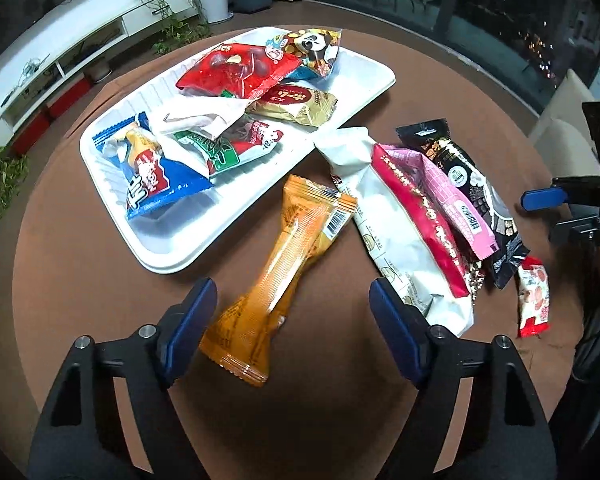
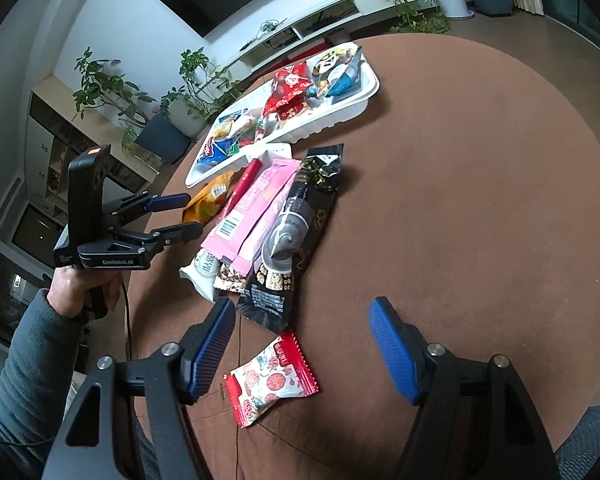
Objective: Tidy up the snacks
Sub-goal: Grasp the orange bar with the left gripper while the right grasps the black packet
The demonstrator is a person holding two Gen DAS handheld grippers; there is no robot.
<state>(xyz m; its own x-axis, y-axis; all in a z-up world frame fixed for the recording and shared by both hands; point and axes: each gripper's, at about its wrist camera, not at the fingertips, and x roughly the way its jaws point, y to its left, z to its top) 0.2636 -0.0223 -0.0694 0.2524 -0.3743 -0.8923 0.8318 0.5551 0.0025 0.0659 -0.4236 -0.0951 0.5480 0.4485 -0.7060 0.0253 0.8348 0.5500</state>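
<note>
You had the left tongs (image 1: 292, 308) spread apart and empty, straddling the orange packet (image 1: 284, 276) that lay loose on the brown surface (image 1: 100, 280) just beside the white tray (image 1: 160, 256). The packet lay aslant between the pads, so you needed to square them across its narrow waist before squeezing, then lift it clear of the tray's rim. Your right tongs (image 2: 302, 346) were also apart, above the small red packet (image 2: 272, 380)
</note>
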